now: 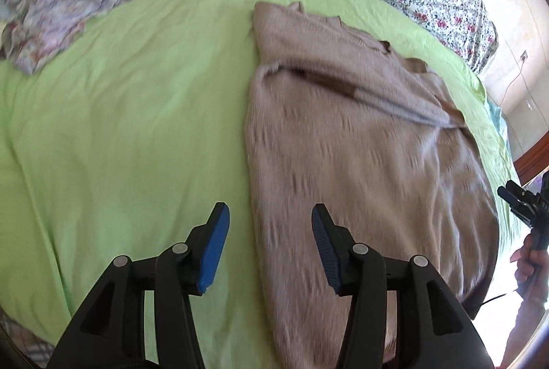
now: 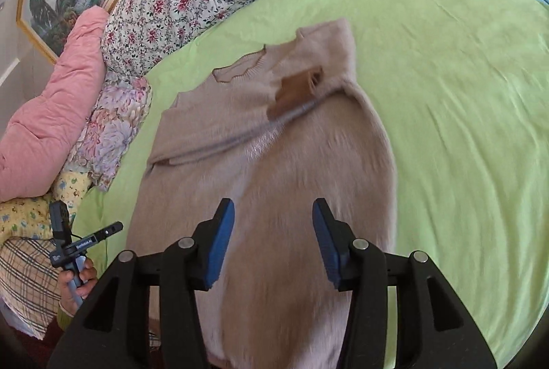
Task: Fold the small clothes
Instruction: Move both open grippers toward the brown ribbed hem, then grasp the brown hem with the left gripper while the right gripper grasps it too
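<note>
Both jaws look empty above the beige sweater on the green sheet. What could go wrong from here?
1. The beige knit sweater is only part folded; its sleeve lies diagonally and may slip out.
2. A pinch might catch the green bedsheet too.
3. The sweater hem hangs near the bed edge and could slide off.

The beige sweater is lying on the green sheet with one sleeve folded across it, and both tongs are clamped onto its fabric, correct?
Not quite. The beige sweater does lie on the green sheet with one sleeve folded across it, but neither pair of tongs grips it. The left tongs in the left wrist view and the right tongs in the right wrist view stand open, empty, above the cloth.
</note>
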Motion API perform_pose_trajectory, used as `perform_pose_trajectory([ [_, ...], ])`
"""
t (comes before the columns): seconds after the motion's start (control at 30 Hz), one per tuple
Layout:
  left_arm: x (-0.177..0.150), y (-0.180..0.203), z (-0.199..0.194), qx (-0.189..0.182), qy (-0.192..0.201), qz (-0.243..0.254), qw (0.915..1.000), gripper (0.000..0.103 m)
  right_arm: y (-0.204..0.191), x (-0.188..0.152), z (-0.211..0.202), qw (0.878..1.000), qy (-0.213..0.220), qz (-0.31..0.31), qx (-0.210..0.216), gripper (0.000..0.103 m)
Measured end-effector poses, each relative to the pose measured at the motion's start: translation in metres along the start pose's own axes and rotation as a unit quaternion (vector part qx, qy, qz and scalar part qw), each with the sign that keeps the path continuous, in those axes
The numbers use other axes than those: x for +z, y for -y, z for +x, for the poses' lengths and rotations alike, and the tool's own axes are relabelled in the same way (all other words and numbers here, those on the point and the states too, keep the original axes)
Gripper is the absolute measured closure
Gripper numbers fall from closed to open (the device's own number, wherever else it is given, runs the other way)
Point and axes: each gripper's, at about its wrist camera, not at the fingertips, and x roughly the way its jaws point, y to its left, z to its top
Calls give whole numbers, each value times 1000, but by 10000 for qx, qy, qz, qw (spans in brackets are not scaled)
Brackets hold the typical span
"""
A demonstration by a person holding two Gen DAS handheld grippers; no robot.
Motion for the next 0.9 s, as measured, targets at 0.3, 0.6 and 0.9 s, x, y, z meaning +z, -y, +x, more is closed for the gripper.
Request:
perform_pose_trajectory([
  [0.3, -39, -10, -3, -108, -314, -74, 9994, 49, 13, -36, -15, 9997, -48, 234, 9, 54],
  [0.6, -69, -4, -10, -269, -474, 30, 9985, 39, 25, -56, -32, 9993, -80, 373, -46, 52],
  [0.9, -123, 2, -16, -710, -760, 167, 9944, 36, 30, -99, -52, 9985, -552, -18, -47, 51],
])
